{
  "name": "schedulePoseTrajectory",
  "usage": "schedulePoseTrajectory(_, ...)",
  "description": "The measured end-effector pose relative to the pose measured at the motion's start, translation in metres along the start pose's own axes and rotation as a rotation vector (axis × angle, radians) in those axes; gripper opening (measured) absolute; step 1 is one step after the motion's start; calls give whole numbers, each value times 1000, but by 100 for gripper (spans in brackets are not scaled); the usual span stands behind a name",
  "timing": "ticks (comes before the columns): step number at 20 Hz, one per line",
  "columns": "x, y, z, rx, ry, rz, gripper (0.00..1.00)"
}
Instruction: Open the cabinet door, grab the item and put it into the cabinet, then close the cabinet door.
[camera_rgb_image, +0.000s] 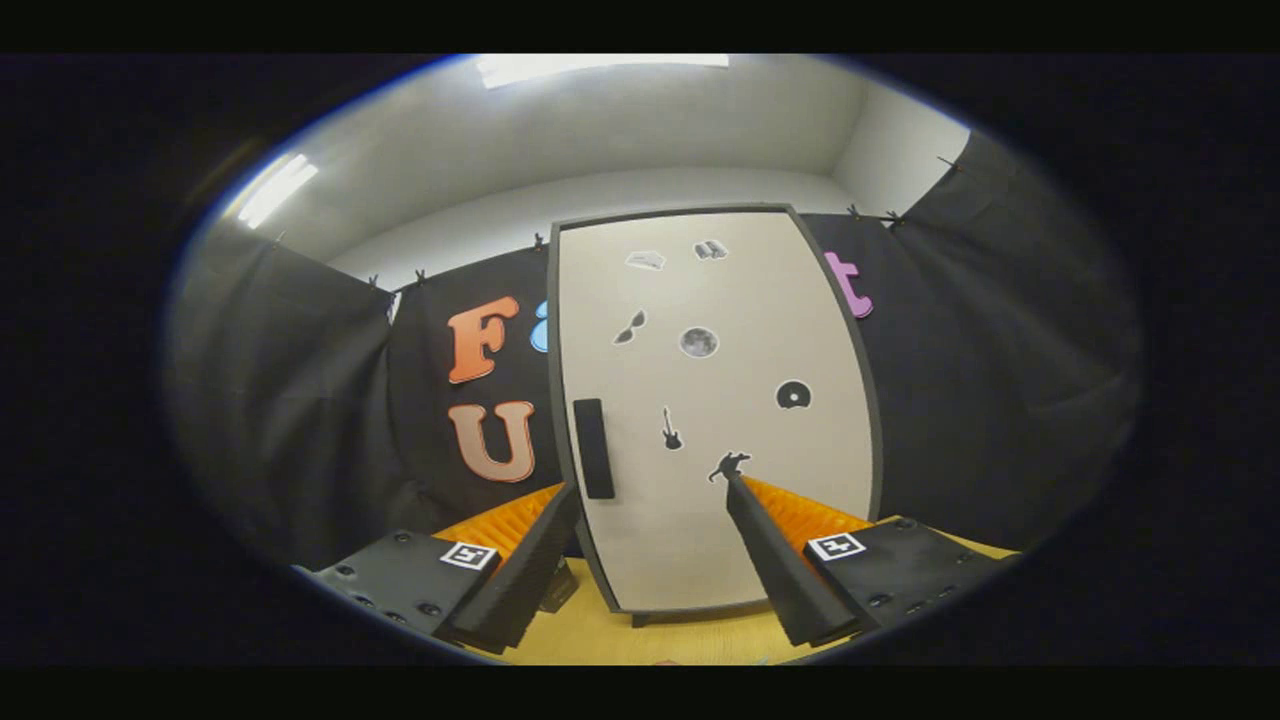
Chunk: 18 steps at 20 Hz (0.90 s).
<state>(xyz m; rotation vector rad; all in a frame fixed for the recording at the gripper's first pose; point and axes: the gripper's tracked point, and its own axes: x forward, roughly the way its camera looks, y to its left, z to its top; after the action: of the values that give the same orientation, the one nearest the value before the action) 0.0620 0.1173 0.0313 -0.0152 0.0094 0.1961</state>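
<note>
I am looking straight ahead along the gripper at one cabinet, which is standing upright on the yellow tabletop just beyond the fingertips. Its door is sitting closed and facing me, pale with a dark rim, so I cannot tell what is lying inside it. One dark, upright handle is sitting near the door's left edge, just ahead of the left finger's tip and not touching it.

I am counting seven small dark stickers on the door: two near the top, a pair of sunglasses and a round moon-like disc below those, a record-like disc further right, a guitar under the middle, and a small figure right at the tip of the right finger.

The fingers are standing wide apart, with the lower part of the door showing in the gap between them, and they are holding nothing. Each finger is carrying one square black-and-white marker on its body, two in all.

A small dark object is peeking out behind the left finger, beside the cabinet's lower left corner; I cannot tell what it is or whether it is the item to be stowed. Black cloth is hanging behind the cabinet on both sides, and two ceiling lights are glowing above it.
</note>
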Motion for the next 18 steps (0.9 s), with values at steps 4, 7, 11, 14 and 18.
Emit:
schedulePoseTrajectory(4, 51, 31, 13, -25, 11, 88, 97)
schedulePoseTrajectory(7, 89, 48, 10, -69, 49, 98, 97)
schedulePoseTrajectory(11, 132, 62, 3, -107, 64, 66, 97)
schedulePoseTrajectory(14, 156, 65, -7, -119, 90, 24, 97)
schedulePoseTrajectory(18, 178, 68, -25, -119, 127, 3, 94)
